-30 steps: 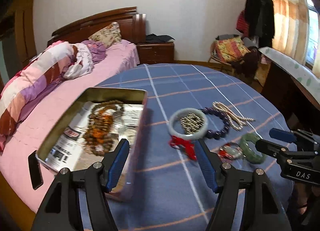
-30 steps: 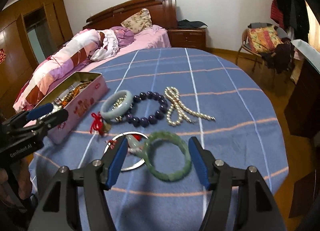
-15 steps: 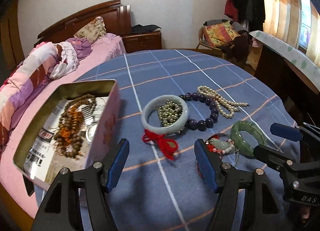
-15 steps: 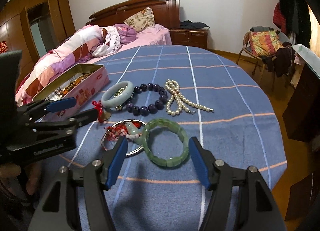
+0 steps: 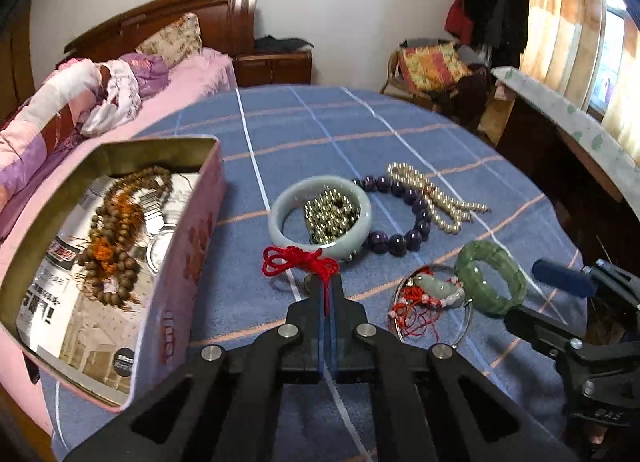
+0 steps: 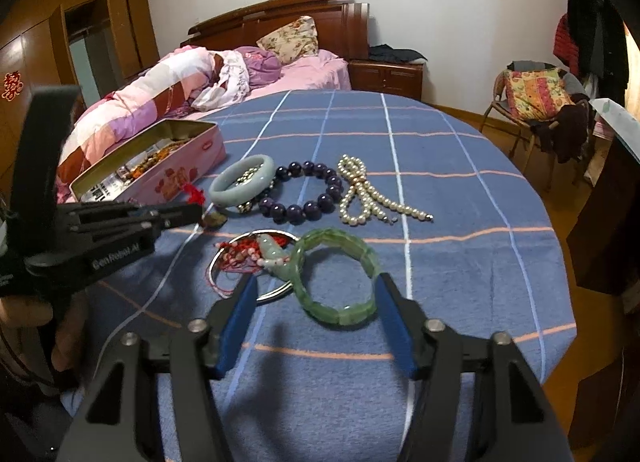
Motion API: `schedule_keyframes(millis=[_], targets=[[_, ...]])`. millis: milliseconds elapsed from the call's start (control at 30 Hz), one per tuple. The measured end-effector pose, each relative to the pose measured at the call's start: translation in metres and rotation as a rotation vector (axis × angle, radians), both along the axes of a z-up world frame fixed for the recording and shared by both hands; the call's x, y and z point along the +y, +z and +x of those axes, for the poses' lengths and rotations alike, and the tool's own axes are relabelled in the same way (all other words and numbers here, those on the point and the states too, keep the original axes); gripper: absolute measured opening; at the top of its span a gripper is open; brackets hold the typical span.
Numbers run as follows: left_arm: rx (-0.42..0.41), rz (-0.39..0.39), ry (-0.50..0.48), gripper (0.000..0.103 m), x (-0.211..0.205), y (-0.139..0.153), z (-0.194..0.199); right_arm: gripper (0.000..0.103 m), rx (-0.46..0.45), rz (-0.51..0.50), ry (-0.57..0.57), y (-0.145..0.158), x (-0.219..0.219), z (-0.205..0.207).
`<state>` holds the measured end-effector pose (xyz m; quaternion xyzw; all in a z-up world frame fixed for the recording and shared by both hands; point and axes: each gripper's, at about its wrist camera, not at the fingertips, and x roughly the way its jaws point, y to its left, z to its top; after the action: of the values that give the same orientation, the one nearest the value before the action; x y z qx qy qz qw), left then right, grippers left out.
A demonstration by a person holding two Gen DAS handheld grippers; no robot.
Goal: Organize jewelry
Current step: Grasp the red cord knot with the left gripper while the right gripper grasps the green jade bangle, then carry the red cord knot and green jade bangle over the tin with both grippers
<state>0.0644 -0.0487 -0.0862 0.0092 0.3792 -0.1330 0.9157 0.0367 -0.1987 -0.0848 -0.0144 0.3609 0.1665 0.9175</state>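
My left gripper (image 5: pixel 328 282) is shut on the red knotted cord (image 5: pixel 300 260) of a small pendant, which lies on the blue cloth in front of the pale jade bangle (image 5: pixel 280 218). From the right wrist view the same gripper (image 6: pixel 196 211) reaches in from the left, with the red knot (image 6: pixel 195 193) at its tip. My right gripper (image 6: pixel 316 282) straddles the green bracelet (image 6: pixel 340 312); its jaws are closing and the pads are not pressing on it. The open pink tin (image 5: pixel 216 182) stands at the left.
A purple bead bracelet (image 5: pixel 400 242), a pearl strand (image 5: pixel 436 198) and a jade pendant on a silver ring (image 5: pixel 436 288) lie nearby. Brown beads (image 5: pixel 116 230) fill the tin. A bed (image 6: pixel 280 70) is beyond the round table, and a chair (image 6: pixel 536 94) is to the right.
My left gripper swung right from the tin, came down over the red cord and closed on it. The right jaws narrowed around the green bracelet.
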Motion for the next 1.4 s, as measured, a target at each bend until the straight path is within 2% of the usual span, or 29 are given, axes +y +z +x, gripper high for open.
schedule_keyframes(millis=[100,233,400,633,667,700,800,1400], targets=[[-0.02,-0.01,0.014,0.0,0.003,0.002,-0.003,0.046,0.012,-0.004,0.014,-0.003,0.002,0.0],[-0.035,-0.012,0.017,0.0,0.005,0.004,-0.001,0.042,0.009,-0.015,0.02,-0.004,0.005,0.0],[-0.054,-0.004,0.017,0.0,0.005,0.006,-0.003,0.03,0.007,-0.036,0.022,-0.006,0.005,0.001],[-0.062,0.003,0.012,0.0,0.004,0.006,-0.005,0.027,0.028,-0.069,0.059,-0.011,0.012,0.001],[-0.062,0.002,0.013,0.0,0.005,0.006,-0.005,0.023,0.031,-0.075,0.063,-0.012,0.014,0.001],[-0.063,0.0,0.014,0.0,0.005,0.006,-0.005,0.013,0.032,-0.082,0.068,-0.014,0.015,0.0],[-0.067,-0.004,0.015,0.0,0.006,0.007,-0.006,0.009,0.024,-0.104,0.078,-0.014,0.018,-0.003],[-0.115,-0.054,0.019,0.0,0.014,0.027,-0.024,0.009,-0.053,-0.034,0.042,0.009,0.009,-0.005]])
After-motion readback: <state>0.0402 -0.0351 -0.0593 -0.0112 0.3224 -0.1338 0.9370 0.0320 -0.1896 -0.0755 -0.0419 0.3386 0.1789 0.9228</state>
